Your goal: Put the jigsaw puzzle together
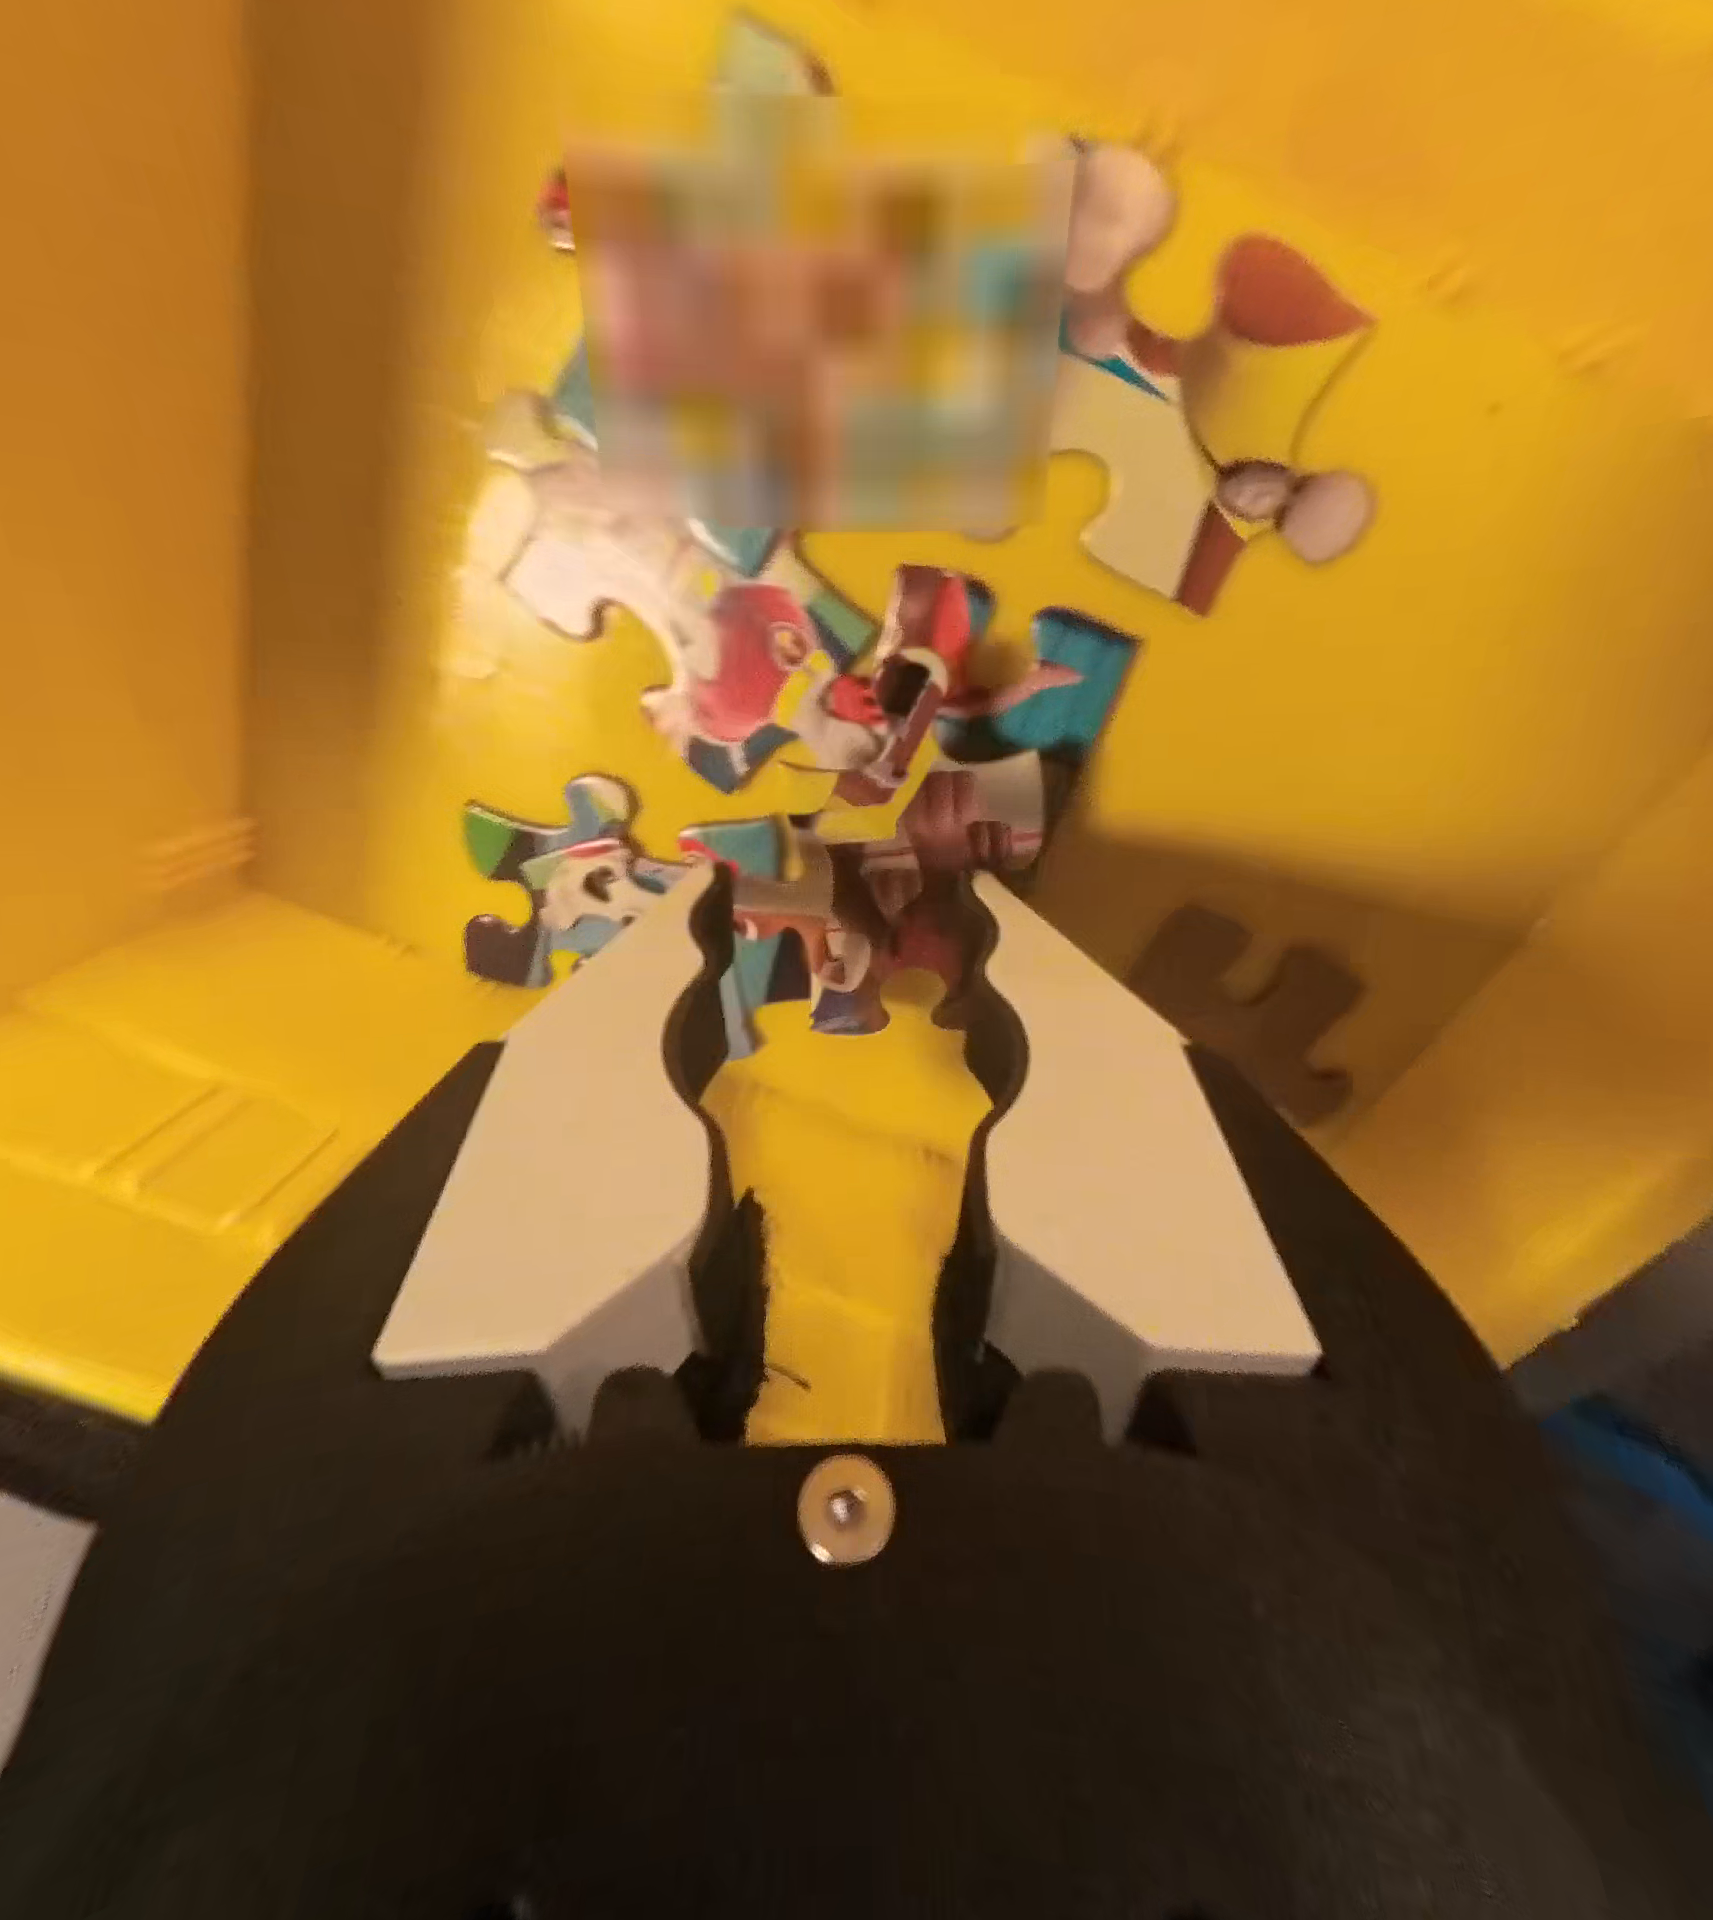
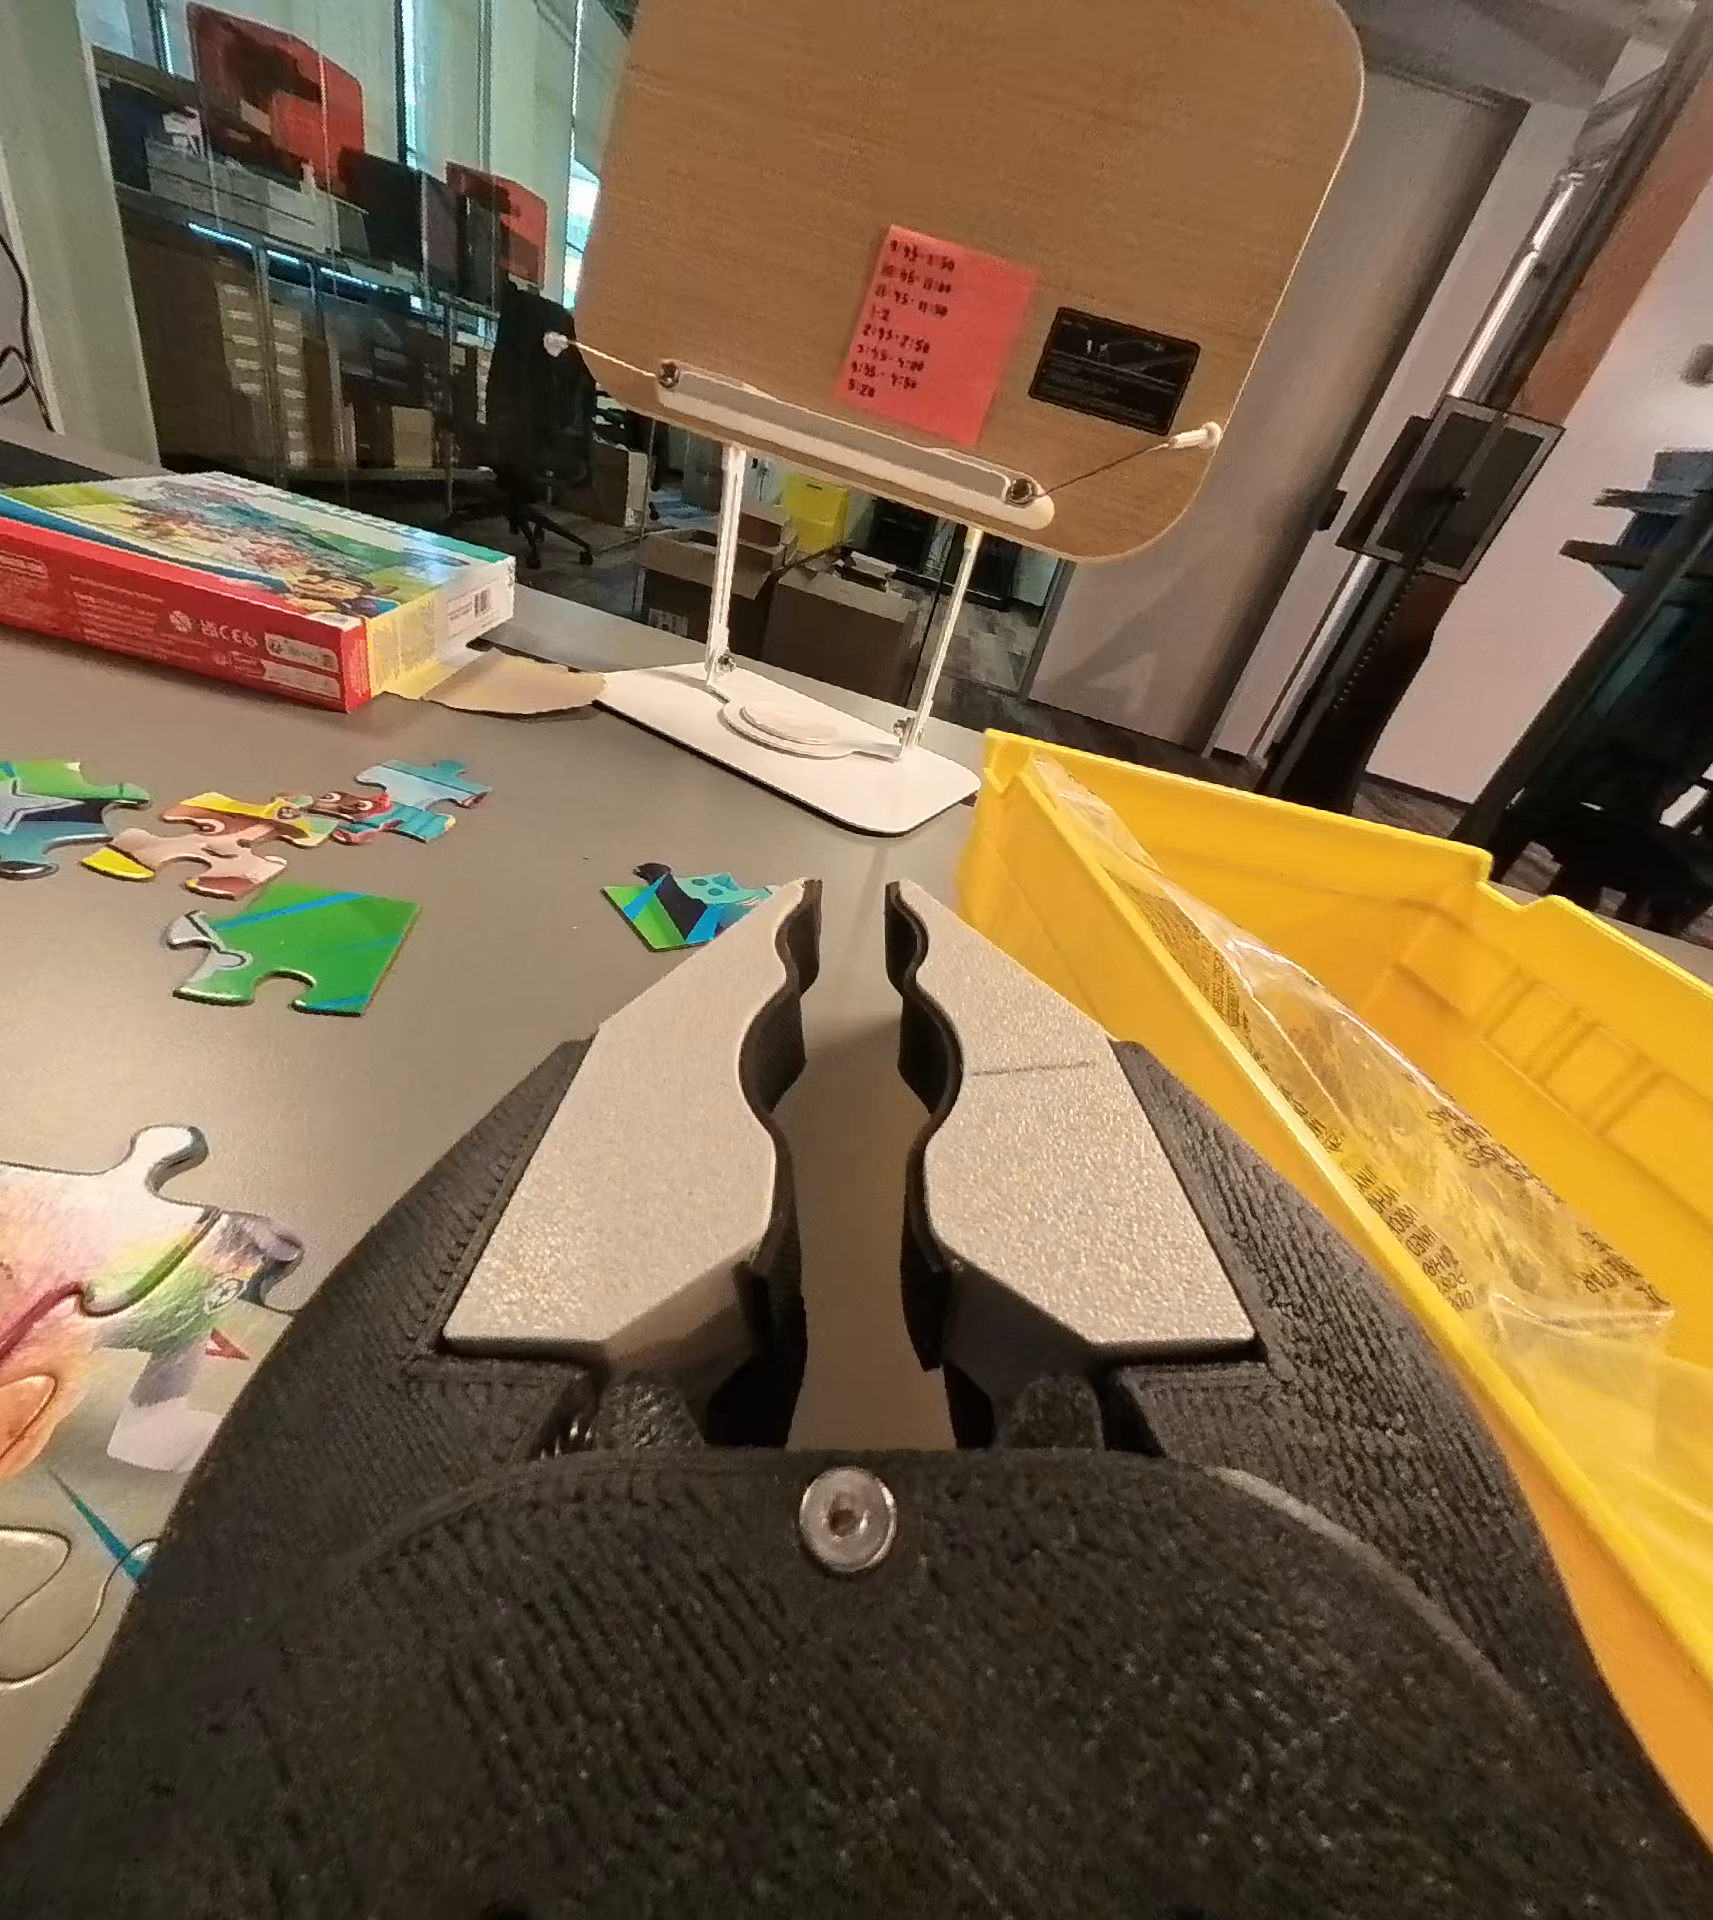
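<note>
In the left wrist view my left gripper [image 1: 849, 883] reaches down into a yellow bin [image 1: 208, 468]. Several colourful puzzle pieces lie on the bin's floor. A brown and teal piece [image 1: 862, 925] shows between my fingertips, and its teal edge runs under the left finger [image 1: 623, 1039]. The jaws stand apart and the view is blurred. Another piece [image 1: 561, 883] lies just left of the tips. My right gripper [image 2: 854, 894] hovers over the grey table [image 2: 478, 1039] beside the bin [image 2: 1247, 883]. Its jaws are nearly closed with a narrow bare gap. A blue-green piece [image 2: 686, 904] lies by its left fingertip.
More puzzle pieces lie on the table at the left, among them a green one [image 2: 301, 945] and a large joined section [image 2: 31, 1309]. A red puzzle box [image 2: 208, 582] and a wooden board on a white stand [image 2: 935, 260] stand behind. A clear plastic bag [image 2: 1351, 1091] lies in the bin. Tip to tip, the grippers are about 60 cm apart.
</note>
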A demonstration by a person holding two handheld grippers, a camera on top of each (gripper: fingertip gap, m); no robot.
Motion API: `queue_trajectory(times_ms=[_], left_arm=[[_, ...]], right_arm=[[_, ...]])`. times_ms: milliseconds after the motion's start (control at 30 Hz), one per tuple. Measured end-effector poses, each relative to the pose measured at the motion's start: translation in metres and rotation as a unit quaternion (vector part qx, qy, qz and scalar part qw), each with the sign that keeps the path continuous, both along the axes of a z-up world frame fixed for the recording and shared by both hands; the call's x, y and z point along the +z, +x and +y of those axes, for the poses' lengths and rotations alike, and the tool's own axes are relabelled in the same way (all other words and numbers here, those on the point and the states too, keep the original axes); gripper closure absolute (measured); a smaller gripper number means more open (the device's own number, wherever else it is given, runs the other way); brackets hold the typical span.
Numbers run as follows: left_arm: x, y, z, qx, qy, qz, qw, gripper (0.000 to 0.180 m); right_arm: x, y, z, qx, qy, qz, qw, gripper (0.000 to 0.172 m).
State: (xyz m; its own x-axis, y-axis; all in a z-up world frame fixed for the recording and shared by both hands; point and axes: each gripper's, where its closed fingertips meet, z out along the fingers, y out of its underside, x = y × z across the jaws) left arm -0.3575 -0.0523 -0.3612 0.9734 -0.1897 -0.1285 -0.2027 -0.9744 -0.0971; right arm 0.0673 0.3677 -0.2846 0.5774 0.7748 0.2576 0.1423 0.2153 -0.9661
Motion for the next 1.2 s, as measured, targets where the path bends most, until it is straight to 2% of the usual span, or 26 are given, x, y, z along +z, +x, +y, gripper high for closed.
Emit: queue_trajectory(times_ms=[133,233,300,367,433,533,633,800,933,1067,1200], left_arm=[[0.024,-0.013,0.011,0.045,0.069,0.000,0.997,0.139],[0.023,-0.015,0.005,0.073,0.046,-0.001,0.996,0.138],[0.016,-0.012,0.006,0.067,0.027,0.005,0.997,0.099],[0.014,0.011,0.022,0.007,0.053,-0.017,0.998,0.087],[0.012,0.043,0.038,-0.064,0.081,-0.058,0.993,0.094],[-0.003,0.056,0.046,-0.123,0.057,-0.052,0.989,0.100],[-0.016,0.043,0.047,-0.118,0.033,-0.038,0.992,0.098],[-0.017,0.049,0.061,-0.099,0.071,-0.089,0.989,0.095],[-0.017,0.059,0.061,-0.138,0.069,-0.080,0.985,0.114],[-0.017,0.063,0.059,-0.122,0.086,-0.098,0.984,0.119],[-0.016,0.077,0.050,-0.127,0.091,-0.105,0.982,0.132]], right_arm=[[-0.001,0.000,0.000,-0.004,0.004,-0.007,1.000,0.162],[-0.002,-0.001,0.001,-0.007,0.004,-0.012,1.000,0.162],[-0.003,-0.001,0.001,-0.008,0.006,-0.015,1.000,0.162],[-0.003,-0.001,0.002,-0.012,0.006,-0.017,1.000,0.162],[-0.003,0.000,0.002,-0.014,0.006,-0.017,1.000,0.162],[-0.004,-0.001,0.003,-0.015,0.004,-0.021,1.000,0.162],[-0.005,-0.002,0.002,-0.016,0.008,-0.029,0.999,0.162],[-0.007,-0.002,0.002,-0.020,0.012,-0.037,0.999,0.162],[-0.007,-0.002,0.002,-0.021,0.012,-0.039,0.999,0.163],[-0.007,-0.002,0.003,-0.021,0.012,-0.037,0.999,0.163],[-0.007,-0.003,0.002,-0.020,0.014,-0.039,0.999,0.163]])
